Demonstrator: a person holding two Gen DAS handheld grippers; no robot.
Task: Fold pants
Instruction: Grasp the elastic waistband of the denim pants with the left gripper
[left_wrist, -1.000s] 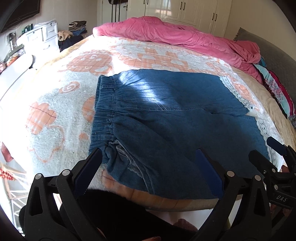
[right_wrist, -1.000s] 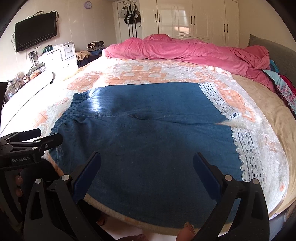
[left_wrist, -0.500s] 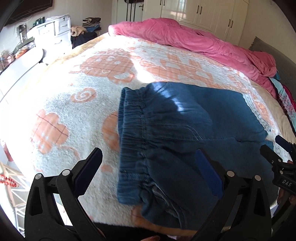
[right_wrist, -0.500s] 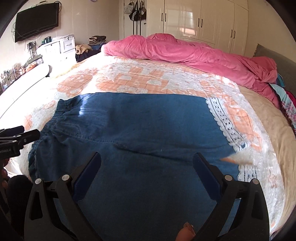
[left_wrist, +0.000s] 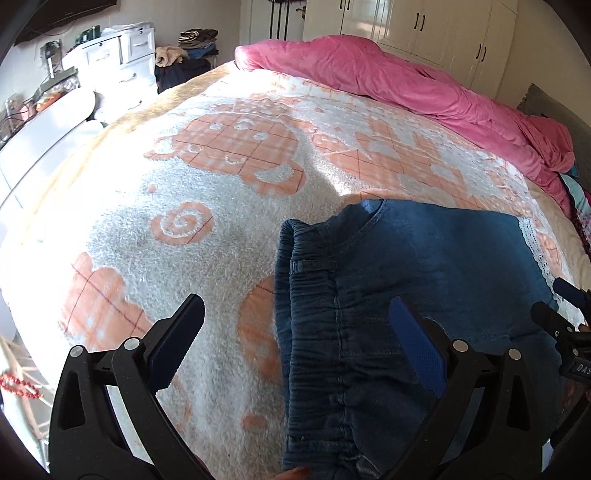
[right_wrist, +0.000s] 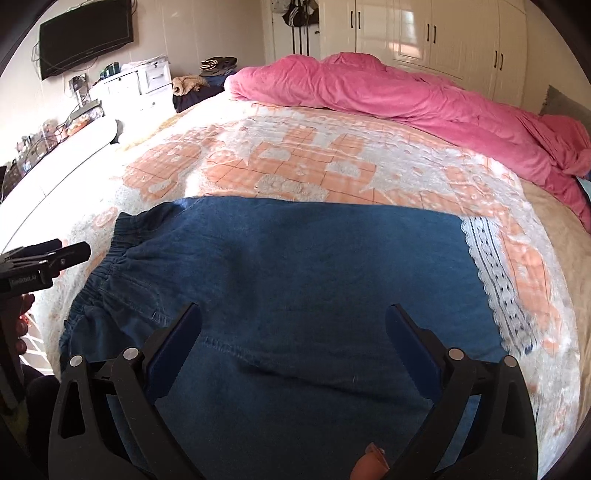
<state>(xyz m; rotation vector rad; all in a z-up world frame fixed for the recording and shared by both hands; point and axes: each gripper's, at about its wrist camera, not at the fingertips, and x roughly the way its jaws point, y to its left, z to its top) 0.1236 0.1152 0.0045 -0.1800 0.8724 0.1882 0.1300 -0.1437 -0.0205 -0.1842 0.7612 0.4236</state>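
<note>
Blue denim pants (right_wrist: 295, 280) lie flat on the bed, elastic waistband (left_wrist: 314, 325) at the left, legs running right. My left gripper (left_wrist: 295, 325) hangs open over the waistband end, its right finger above the denim and its left finger above the blanket. The right gripper (right_wrist: 293, 332) is open too, low over the middle of the pants near a seam. Neither holds any cloth. The right gripper's tips (left_wrist: 561, 314) show at the right edge of the left wrist view, and the left gripper's tips (right_wrist: 55, 254) show at the left edge of the right wrist view.
An orange and white blanket (left_wrist: 221, 184) covers the bed. A pink duvet (right_wrist: 406, 96) is bunched along the far side. White drawers (left_wrist: 118, 55) and a wall TV (right_wrist: 85, 37) stand to the left, wardrobes (right_wrist: 443, 37) behind. A fingertip (right_wrist: 369, 465) shows at the bottom.
Both grippers have moved forward and lower over the bed. The left one swung left, so the waistband now sits between its fingers. Both stay open.
</note>
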